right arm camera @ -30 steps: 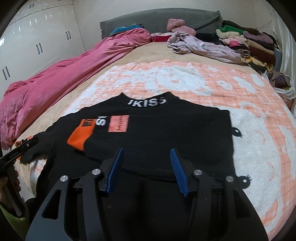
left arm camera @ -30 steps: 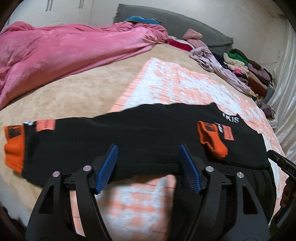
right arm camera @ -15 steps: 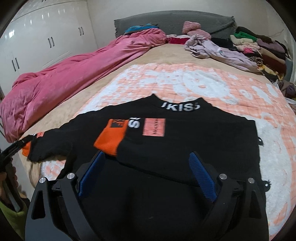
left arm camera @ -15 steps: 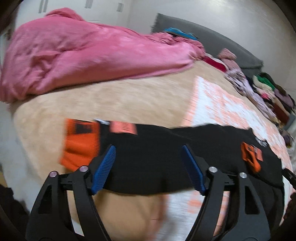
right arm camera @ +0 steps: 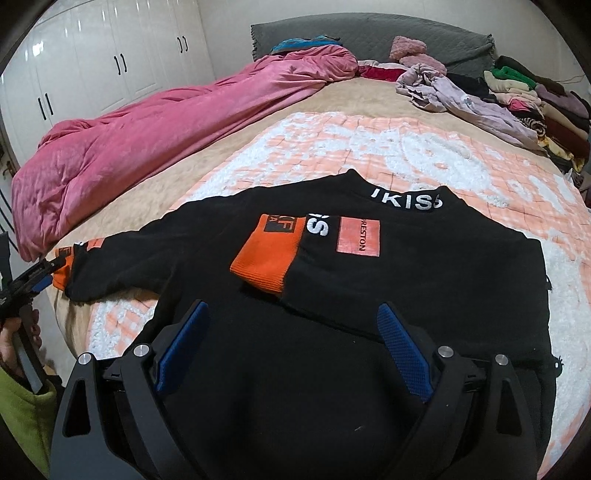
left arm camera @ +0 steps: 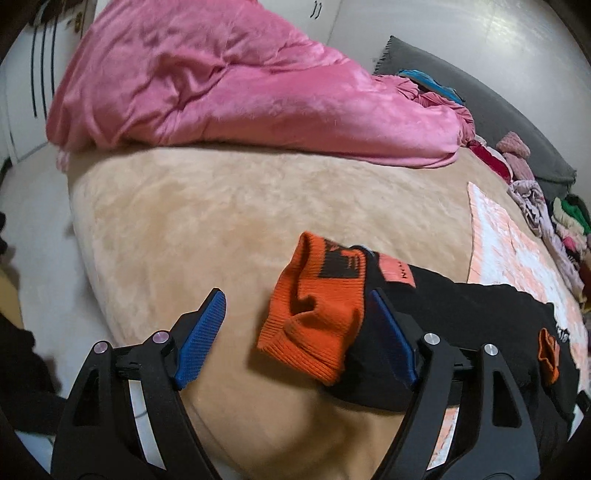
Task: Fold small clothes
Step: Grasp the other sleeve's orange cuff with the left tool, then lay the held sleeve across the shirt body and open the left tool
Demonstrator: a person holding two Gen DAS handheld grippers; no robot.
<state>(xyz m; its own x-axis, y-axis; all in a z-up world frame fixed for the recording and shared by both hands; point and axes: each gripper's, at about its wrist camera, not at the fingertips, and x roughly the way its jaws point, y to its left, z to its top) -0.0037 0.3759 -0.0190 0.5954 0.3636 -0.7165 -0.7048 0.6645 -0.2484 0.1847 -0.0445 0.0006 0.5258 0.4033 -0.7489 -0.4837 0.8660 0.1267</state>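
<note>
A black sweater (right arm camera: 424,280) lies flat on a peach-and-white blanket (right arm camera: 388,147). One sleeve is folded across the chest, its orange cuff (right arm camera: 267,258) near the middle. The other sleeve stretches out to the left, towards the bed's edge. In the left wrist view that sleeve's orange cuff (left arm camera: 314,317) lies crumpled between the fingers of my left gripper (left arm camera: 295,295). It sits against the right pad while the left pad stands apart, so the gripper is open. My right gripper (right arm camera: 293,307) hangs wide open over the sweater's lower body, gripping nothing.
A pink duvet (left arm camera: 240,85) is heaped along the far left of the beige bed (left arm camera: 221,206). Piled clothes (right arm camera: 517,92) line the right side by the grey headboard (right arm camera: 369,33). White wardrobes (right arm camera: 92,55) stand left. The bed's edge drops off just left of the orange cuff.
My left gripper has slid left along the outstretched sleeve, from the sweater's body to its orange cuff. My right gripper's jaws have spread much wider over the sweater.
</note>
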